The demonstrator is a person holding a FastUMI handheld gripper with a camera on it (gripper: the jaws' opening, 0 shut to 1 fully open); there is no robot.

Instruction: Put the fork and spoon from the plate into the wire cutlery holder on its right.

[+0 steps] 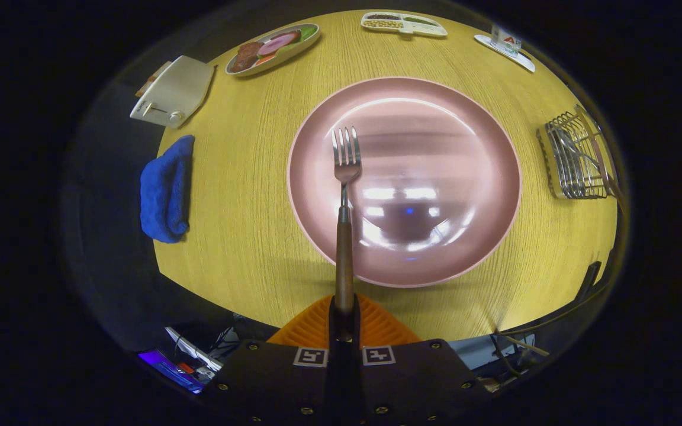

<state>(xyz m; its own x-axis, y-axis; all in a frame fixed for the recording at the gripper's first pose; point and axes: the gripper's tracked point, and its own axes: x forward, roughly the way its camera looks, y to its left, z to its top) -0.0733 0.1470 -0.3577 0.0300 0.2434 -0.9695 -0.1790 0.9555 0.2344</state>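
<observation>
One fork (346, 177) was in hand — its wooden handle clamped between the closed tongs (344, 307), long axis running straight ahead of them, tines pointing away over the pink plate (483, 148). Listed left to right on the tabletop (246, 225): a blue cloth (166, 189) and a cream toaster (172, 92) at the left edge; a food platter (273, 48) beyond; the plate at centre, no spoon visible on it; the wire cutlery holder (578, 157) well off to the right of the tongs, already holding some metal piece — likely the spoon, though it was hard to tell. The coming move probably called for a swing rightward, turning the fork handle-up to drop in.
</observation>
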